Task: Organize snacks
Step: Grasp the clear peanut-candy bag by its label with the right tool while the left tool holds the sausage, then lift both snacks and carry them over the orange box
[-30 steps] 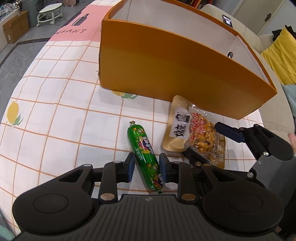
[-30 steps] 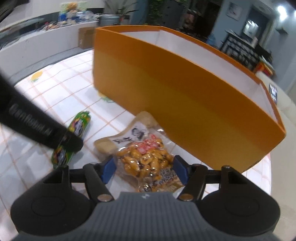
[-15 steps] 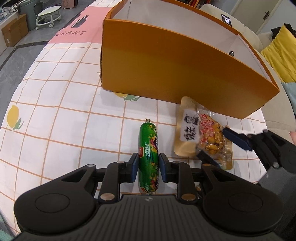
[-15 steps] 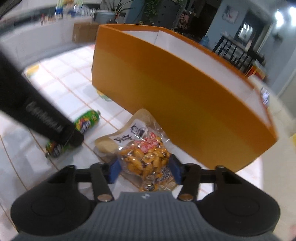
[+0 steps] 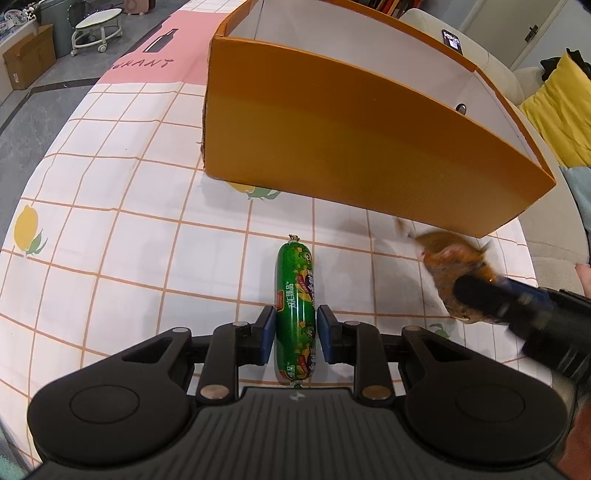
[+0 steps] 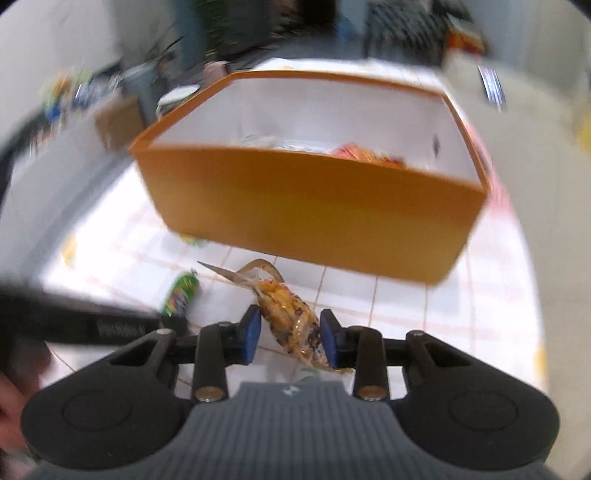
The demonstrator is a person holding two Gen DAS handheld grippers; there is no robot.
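**Sausage and snack bag gripped in front of the orange box**

Blue pads (image 5: 269, 334) of the left gripper (image 5: 295, 334) press on both sides of a green sausage (image 5: 295, 314), holding it by its near half. The sausage points straight away from the camera, its far knotted tip over the checked tablecloth (image 5: 110, 229); whether it rests on the cloth or is lifted cannot be told.

Just to its right, the right gripper (image 6: 291, 334) has a crumpled clear snack bag (image 6: 288, 314) of orange-brown pieces between its fingers, and the jaws are closing on it. The bag is squeezed narrow and tilted, its empty top corner sticking up toward the left. In the left wrist view the same bag is a blurred orange-brown shape at the tip of the dark right gripper, close to the box's near right corner.

Beyond both grippers stands the orange box (image 5: 351, 147), open-topped with white inner walls, on the tablecloth. The right wrist view looks over its near wall, and some packets (image 6: 365, 153) lie inside, red and orange among them, too blurred to name.

Past the table's left side, a cardboard carton (image 5: 27, 55) and a small wheeled stool (image 5: 98, 27) stand on the floor. A yellow cushion (image 5: 565, 107) lies on the right.
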